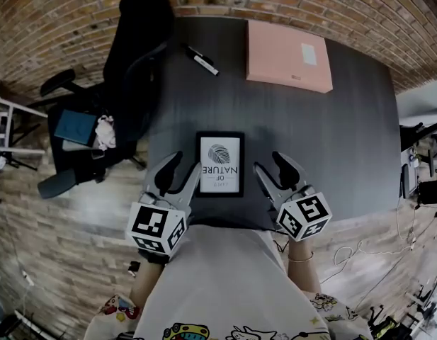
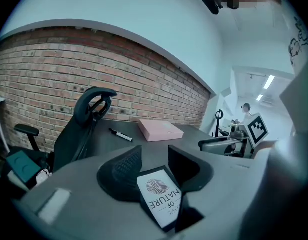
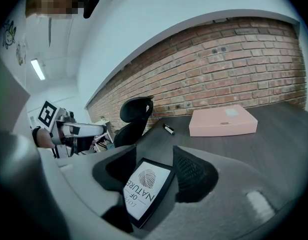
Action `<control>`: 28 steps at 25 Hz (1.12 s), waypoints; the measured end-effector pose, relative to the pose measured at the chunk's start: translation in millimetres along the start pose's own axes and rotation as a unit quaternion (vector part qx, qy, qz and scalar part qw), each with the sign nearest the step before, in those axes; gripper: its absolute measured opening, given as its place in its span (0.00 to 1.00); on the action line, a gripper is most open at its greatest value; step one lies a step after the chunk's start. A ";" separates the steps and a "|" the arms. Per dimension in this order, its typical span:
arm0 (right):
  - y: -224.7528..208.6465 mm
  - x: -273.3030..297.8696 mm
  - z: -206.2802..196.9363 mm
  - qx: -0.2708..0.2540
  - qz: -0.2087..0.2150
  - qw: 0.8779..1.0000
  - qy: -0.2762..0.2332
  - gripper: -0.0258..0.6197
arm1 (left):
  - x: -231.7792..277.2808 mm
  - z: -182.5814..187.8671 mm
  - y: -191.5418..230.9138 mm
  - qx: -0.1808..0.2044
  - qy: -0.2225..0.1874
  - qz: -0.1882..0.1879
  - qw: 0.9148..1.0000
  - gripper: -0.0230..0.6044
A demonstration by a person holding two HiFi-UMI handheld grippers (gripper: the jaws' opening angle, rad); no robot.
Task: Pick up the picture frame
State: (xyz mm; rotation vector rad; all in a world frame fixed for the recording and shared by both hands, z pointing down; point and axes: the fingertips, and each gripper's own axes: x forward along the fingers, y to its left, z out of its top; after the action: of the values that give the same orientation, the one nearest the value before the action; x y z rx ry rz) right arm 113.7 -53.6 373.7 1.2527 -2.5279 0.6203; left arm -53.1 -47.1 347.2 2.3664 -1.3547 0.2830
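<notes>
The picture frame (image 1: 220, 163) lies flat on the table (image 1: 331, 133), not yet lifted. The left gripper (image 1: 184, 166) is just beside the frame's left side and the right gripper (image 1: 271, 167) near its right side. Both have jaws apart and hold nothing. The table's front edge is close behind the frame, and the pink box (image 1: 289, 55) is well beyond it.

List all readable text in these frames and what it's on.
"OF NATURE": print in the picture frame, beside a fingerprint-like swirl.
"LOVE", probably: smaller line on the same print, barely legible.
Too small to read: white label on the pink box.
No legible print: marker pen.
</notes>
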 end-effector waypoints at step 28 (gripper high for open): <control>-15.8 54.1 -100.0 0.119 0.009 0.988 0.101 0.37 | 57.6 -126.3 28.6 -0.055 0.146 -0.011 0.988 0.33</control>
State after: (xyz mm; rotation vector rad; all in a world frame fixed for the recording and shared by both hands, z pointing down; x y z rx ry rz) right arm 97.6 -51.8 487.3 1.1739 -2.3535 1.0235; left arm -45.6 -50.1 488.7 2.1478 -1.1746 0.5139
